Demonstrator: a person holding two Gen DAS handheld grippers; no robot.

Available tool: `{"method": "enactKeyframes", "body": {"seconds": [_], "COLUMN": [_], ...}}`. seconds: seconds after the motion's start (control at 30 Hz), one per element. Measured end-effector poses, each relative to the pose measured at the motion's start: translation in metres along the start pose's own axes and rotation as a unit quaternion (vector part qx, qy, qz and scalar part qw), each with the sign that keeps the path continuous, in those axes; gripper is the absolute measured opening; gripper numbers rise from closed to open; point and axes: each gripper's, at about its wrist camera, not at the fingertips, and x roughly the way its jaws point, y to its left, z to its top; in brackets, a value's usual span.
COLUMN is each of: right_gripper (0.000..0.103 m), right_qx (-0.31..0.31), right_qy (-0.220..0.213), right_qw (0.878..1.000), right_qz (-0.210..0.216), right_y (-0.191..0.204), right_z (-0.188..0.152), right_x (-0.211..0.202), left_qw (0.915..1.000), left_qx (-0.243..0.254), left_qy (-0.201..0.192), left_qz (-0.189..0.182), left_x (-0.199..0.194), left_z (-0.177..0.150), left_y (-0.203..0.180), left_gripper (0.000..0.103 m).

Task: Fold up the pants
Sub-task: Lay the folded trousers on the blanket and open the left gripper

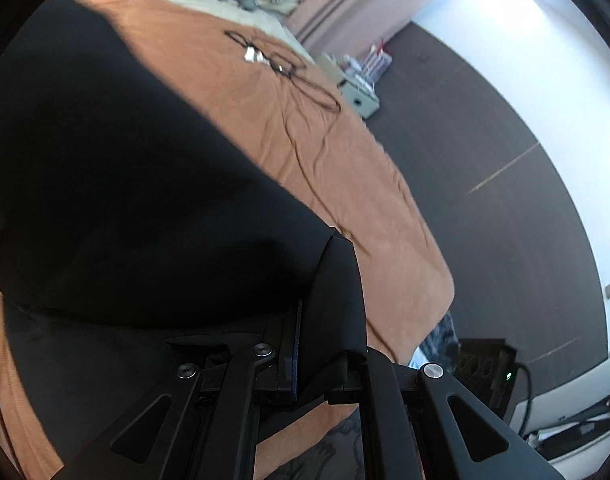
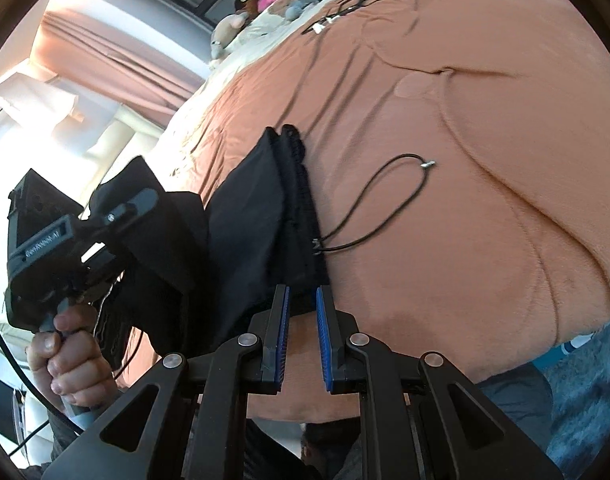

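Clearly the left gripper point(image 1: 325, 344) has its fingers clamped on a fold of the black pants point(image 1: 125, 168), the cloth bunched between the pads and draping out over the orange blanket point(image 1: 345, 184) on the bed; holding the edge this way lets the person carry one layer across the rest. From the right wrist view, the left gripper point(image 2: 105, 216) is held in a hand point(image 2: 71, 360) off the bed's left edge, with dark fabric hanging from it. The right gripper point(image 2: 303, 320) has its fingers a narrow gap apart, empty, their tips just at the near end of the pants point(image 2: 261, 208), beside the waistband cord point(image 2: 385, 200) that loops onto the blanket. My guess is that it waits there to pin or take that end while the left hand completes the fold.
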Motion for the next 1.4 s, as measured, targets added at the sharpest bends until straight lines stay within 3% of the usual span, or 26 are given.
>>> {"method": "enactKeyframes", "body": {"seconds": [0.27, 0.93, 1.0, 1.03, 1.07, 1.17, 1.23, 1.3, 1.4], "right_gripper": [0.011, 0.012, 0.036, 0.06, 0.067, 0.067, 0.067, 0.067, 0.067], "right_qx": [0.015, -0.004, -0.006, -0.007, -0.008, -0.017, -0.02, -0.019, -0.01], "right_qy": [-0.008, -0.007, -0.006, -0.01, -0.015, -0.016, -0.014, -0.006, 0.013], "right_qw": [1.0, 1.0, 1.0, 1.0, 0.999, 0.999, 0.999, 0.999, 0.998], "right_qz": [-0.006, 0.018, 0.023, 0.027, 0.029, 0.039, 0.036, 0.042, 0.058], "right_y": [-0.006, 0.012, 0.015, 0.017, 0.019, 0.025, 0.027, 0.029, 0.03], "right_z": [-0.007, -0.007, -0.007, -0.007, -0.008, -0.006, -0.004, -0.007, -0.007], "right_x": [-0.016, -0.028, -0.027, -0.028, -0.028, -0.027, -0.024, -0.017, -0.004], "left_qw": [0.9995, 0.9989, 0.9985, 0.9985, 0.9985, 0.9984, 0.999, 0.9993, 0.9994], "left_qx": [0.004, 0.014, 0.014, 0.011, 0.006, -0.011, -0.011, -0.008, -0.012], "left_qy": [0.031, 0.045, 0.053, 0.054, 0.055, 0.049, 0.033, 0.015, 0.0], "left_qz": [-0.009, -0.007, -0.003, 0.001, 0.001, -0.024, -0.027, -0.032, -0.032], "left_x": [0.012, -0.018, -0.017, -0.018, -0.019, -0.027, -0.036, -0.048, -0.062], "left_z": [-0.016, -0.058, -0.064, -0.065, -0.065, -0.065, -0.065, -0.065, -0.062], "left_y": [0.0, -0.01, -0.01, -0.008, -0.007, -0.004, -0.005, -0.005, -0.001], "left_gripper": [0.008, 0.007, 0.008, 0.01, 0.013, 0.032, 0.05, 0.056, 0.056]}}
